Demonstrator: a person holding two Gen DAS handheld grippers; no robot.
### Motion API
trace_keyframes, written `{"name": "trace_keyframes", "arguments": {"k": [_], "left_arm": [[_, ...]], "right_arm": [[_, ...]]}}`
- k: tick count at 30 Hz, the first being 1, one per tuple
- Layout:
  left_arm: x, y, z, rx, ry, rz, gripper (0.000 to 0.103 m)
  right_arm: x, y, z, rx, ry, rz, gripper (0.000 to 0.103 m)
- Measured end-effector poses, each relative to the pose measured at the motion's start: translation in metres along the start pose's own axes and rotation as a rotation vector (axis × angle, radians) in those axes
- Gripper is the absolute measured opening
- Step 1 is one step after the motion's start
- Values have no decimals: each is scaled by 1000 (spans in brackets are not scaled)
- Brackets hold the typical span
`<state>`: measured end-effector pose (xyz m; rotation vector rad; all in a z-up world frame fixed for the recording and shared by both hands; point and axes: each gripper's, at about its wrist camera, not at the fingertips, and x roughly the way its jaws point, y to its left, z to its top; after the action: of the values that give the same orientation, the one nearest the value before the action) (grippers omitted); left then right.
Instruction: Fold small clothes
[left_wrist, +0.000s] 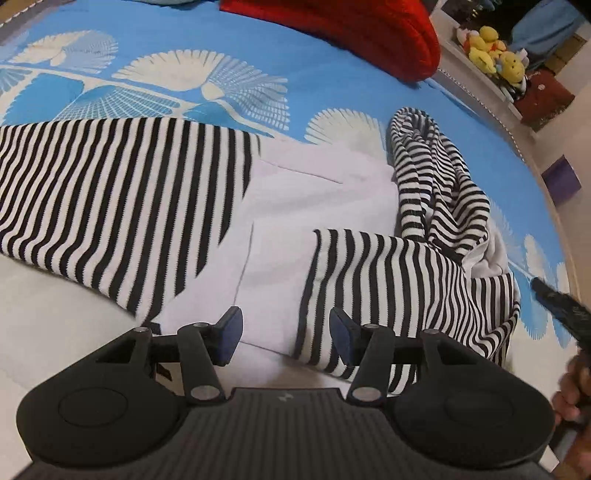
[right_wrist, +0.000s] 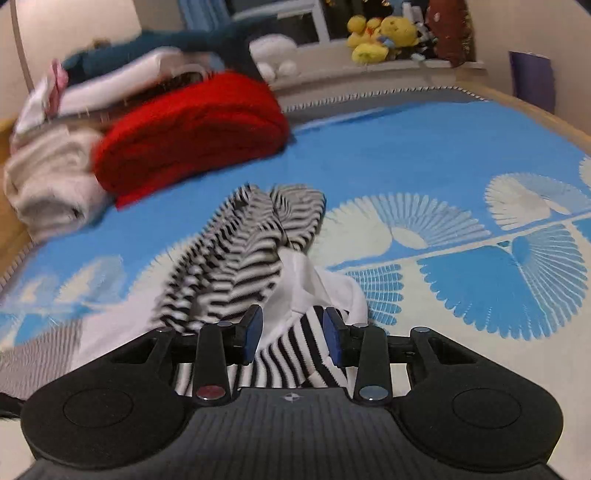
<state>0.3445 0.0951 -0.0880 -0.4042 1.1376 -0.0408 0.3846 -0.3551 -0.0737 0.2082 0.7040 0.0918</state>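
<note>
A black-and-white striped garment with white panels lies spread on the blue patterned bedspread. Its white middle part is flat, and a bunched striped sleeve lies to the right. My left gripper is open just above the white panel and a striped edge. My right gripper is open over a striped fold of the same garment, with fabric between the jaws but not pinched. The right gripper's tip also shows at the right edge of the left wrist view.
A folded red knit and a pile of white and dark clothes lie at the far side of the bed. Yellow plush toys sit on a shelf beyond. A purple box stands off the bed edge.
</note>
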Motion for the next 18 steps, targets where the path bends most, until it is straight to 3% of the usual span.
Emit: {"name": "trace_keyframes", "arguments": {"k": [4, 7, 10, 14, 16, 18], "left_arm": [[1, 3, 6, -8, 7, -14, 57], [-1, 2, 8, -1, 2, -34, 57], [1, -2, 10, 2, -1, -47, 57], [6, -6, 12, 5, 0, -54, 57], [7, -7, 11, 8, 1, -57, 57], [9, -9, 10, 17, 3, -59, 57]], "right_arm": [[29, 13, -3, -109, 57, -53, 38], [47, 15, -4, -178, 94, -102, 2], [40, 20, 7, -222, -14, -86, 2], [11, 26, 31, -172, -246, -62, 2], [15, 26, 32, -174, -256, -86, 4], [29, 20, 28, -165, -158, -143, 6]]}}
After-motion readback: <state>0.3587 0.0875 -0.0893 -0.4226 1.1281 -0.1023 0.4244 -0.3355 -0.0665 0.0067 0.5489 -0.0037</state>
